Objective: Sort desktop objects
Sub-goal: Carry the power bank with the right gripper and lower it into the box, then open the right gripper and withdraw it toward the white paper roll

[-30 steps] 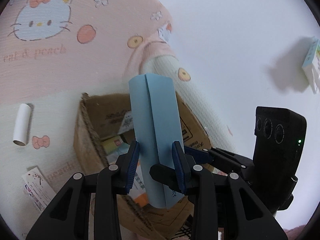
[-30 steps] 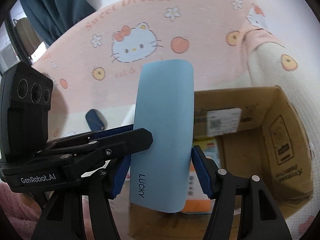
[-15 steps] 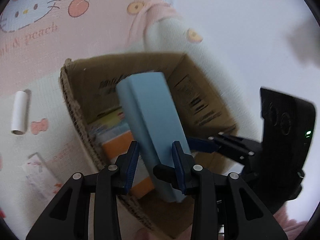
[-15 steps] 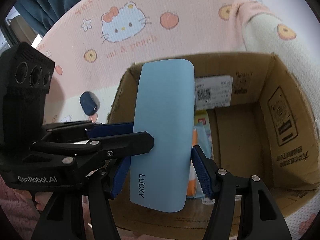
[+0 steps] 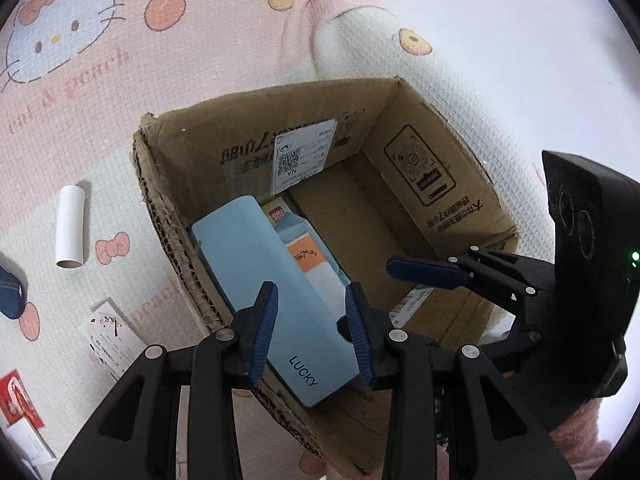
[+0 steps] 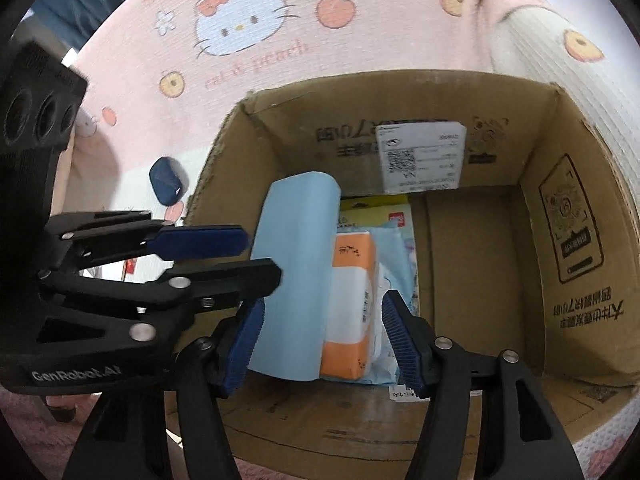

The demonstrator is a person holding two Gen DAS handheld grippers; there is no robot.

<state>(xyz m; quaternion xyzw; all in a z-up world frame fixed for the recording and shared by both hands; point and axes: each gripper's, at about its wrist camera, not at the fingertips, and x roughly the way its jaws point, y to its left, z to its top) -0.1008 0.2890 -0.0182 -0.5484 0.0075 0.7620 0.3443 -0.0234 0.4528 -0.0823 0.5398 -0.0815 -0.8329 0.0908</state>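
The light blue "LUCKY" case [image 5: 272, 280] [image 6: 296, 260] lies slanted inside the open cardboard box [image 5: 440, 160] [image 6: 560, 240], along its left wall beside an orange tissue pack [image 6: 348, 300]. My left gripper [image 5: 310, 292] hovers just over the case. Its jaws are opening, the case shows between them, and the pads do not seem to press on it. My right gripper [image 6: 323, 300] stands open above the case and the pack, with a clear gap between its right pad and the case. In the right wrist view the left gripper [image 6: 260, 258] reaches in from the left.
Packets and a yellow card lie on the left of the box floor; the right of the floor is bare cardboard. On the Hello Kitty cloth left of the box are a white tube [image 5: 70, 226], a dark blue pouch [image 6: 166, 186], a printed leaflet [image 5: 112, 340] and a red card [image 5: 18, 404].
The case, held over the box by both grippers, has sunk into it and turned its "LUCKY" face toward the left camera. It no longer fills the right jaws. Both grippers came lower.
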